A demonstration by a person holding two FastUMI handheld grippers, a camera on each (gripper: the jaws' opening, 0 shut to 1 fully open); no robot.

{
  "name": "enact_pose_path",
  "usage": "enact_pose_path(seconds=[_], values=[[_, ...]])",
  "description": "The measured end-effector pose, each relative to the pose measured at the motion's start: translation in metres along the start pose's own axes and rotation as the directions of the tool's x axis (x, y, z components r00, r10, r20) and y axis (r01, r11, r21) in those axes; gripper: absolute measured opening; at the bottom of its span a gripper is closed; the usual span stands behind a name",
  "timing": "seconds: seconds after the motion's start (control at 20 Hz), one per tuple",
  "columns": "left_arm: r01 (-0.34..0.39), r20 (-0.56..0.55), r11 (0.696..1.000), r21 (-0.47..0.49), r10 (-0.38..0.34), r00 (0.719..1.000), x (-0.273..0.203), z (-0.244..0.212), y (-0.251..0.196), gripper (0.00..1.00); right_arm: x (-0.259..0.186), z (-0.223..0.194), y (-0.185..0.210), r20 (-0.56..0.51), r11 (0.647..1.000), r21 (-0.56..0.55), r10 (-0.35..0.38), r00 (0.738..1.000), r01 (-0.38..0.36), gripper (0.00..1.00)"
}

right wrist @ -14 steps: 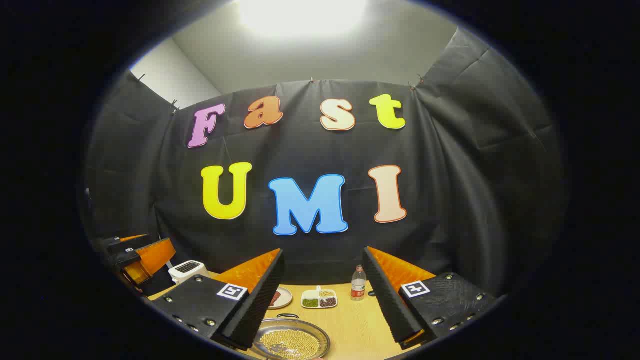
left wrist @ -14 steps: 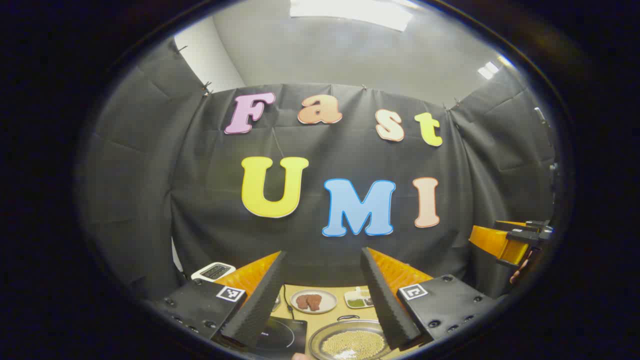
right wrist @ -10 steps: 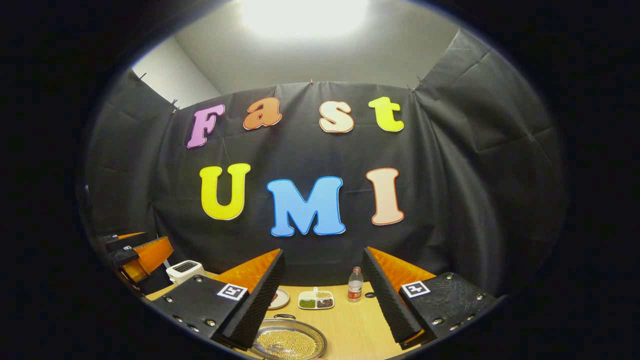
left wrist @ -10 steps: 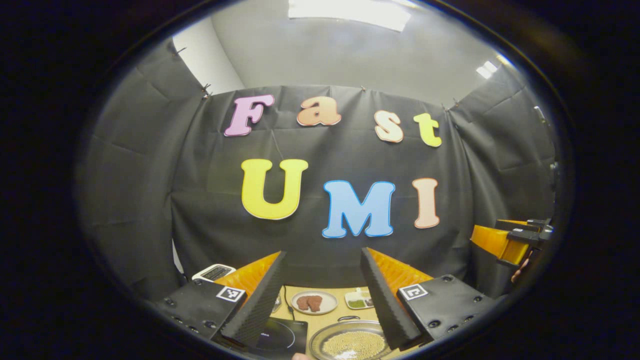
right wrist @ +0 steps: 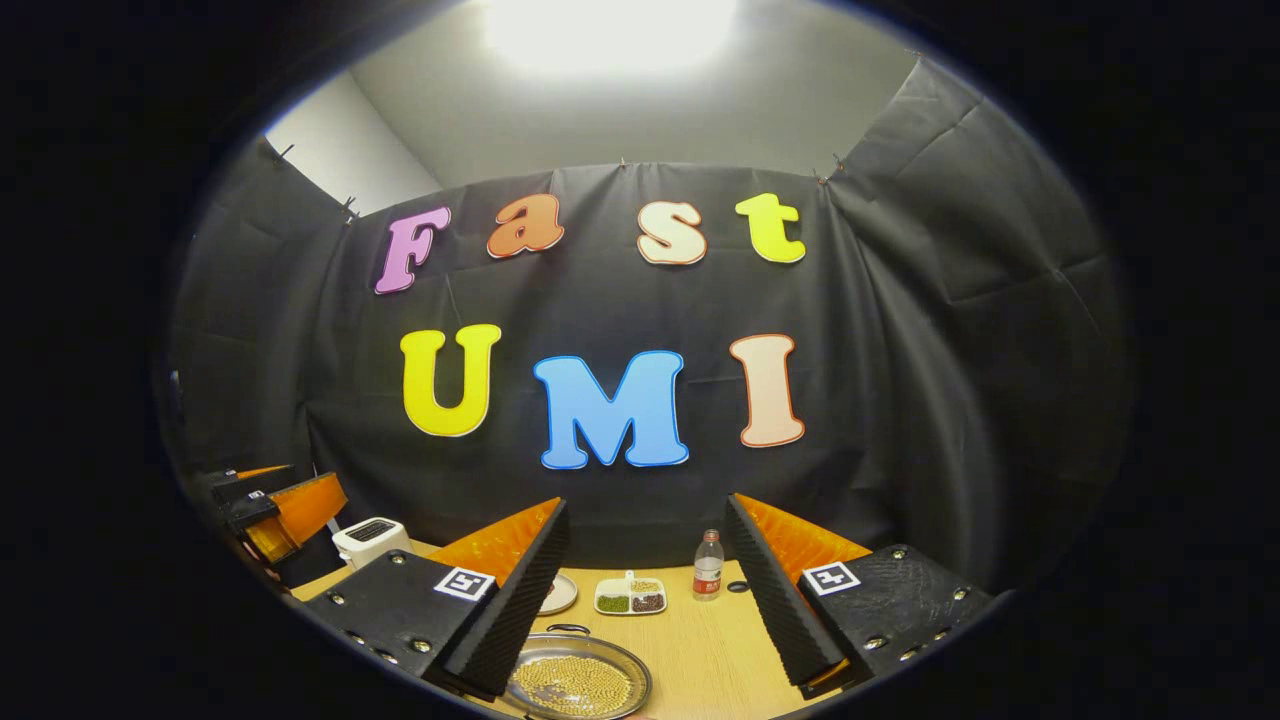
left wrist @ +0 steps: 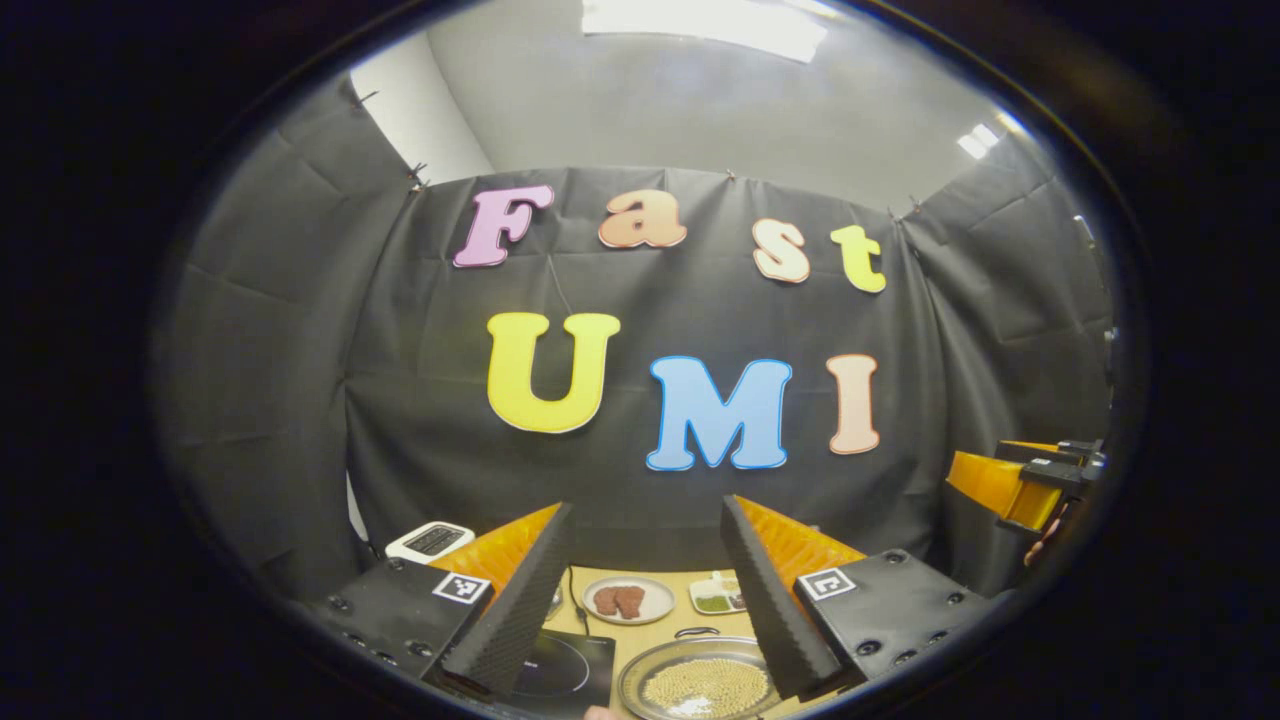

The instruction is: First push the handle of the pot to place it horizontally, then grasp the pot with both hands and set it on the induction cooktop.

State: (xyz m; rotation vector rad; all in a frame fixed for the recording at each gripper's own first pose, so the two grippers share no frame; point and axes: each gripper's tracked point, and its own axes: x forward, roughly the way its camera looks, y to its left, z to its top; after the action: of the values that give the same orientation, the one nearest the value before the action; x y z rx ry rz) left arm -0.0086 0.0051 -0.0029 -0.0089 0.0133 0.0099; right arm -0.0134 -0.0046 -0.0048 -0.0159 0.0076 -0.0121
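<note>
Both the left gripper (left wrist: 645, 590) and right gripper (right wrist: 645, 590) hang wide open and empty above the pot (left wrist: 698, 682), so one should descend beside its handle (left wrist: 697, 633) and nudge it gently sideways.

In the left gripper view, the pot (left wrist: 700, 685) sat at bottom centre on the table (left wrist: 655, 635), the induction cooktop (left wrist: 560, 672) just left of it. Behind lay a plate (left wrist: 628, 600), a divided dish (left wrist: 717, 597) to its right, and a toaster (left wrist: 430, 541) at far left.

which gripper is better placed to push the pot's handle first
Probably the right gripper, marginally: both are open and raised, but in its view the pot and its handle lie nearer, just left of centre.
</note>
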Motion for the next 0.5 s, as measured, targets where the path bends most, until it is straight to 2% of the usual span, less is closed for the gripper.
enact_pose_path(seconds=[0.1, 0.3, 0.5], values=[[-0.003, 0.0, 1.0, 0.0, 0.003, 1.0, 0.0, 0.0, 0.002, 0.94, 0.0, -0.002, 0.0, -0.007, 1.0, -0.001, 0.0, 1.0, 0.0, 0.96], [-0.004, -0.012, 1.0, 0.0, 0.004, 1.0, 0.001, -0.006, 0.005, 0.99, 0.0, -0.013, 0.002, -0.038, 1.0, 0.007, 0.005, 0.999, -0.005, 0.96], [-0.004, -0.022, 1.0, 0.006, 0.004, 1.0, 0.002, -0.01, 0.007, 0.99, 0.002, -0.029, 0.005, -0.082, 1.0, 0.004, 0.011, 0.997, -0.011, 0.96]])
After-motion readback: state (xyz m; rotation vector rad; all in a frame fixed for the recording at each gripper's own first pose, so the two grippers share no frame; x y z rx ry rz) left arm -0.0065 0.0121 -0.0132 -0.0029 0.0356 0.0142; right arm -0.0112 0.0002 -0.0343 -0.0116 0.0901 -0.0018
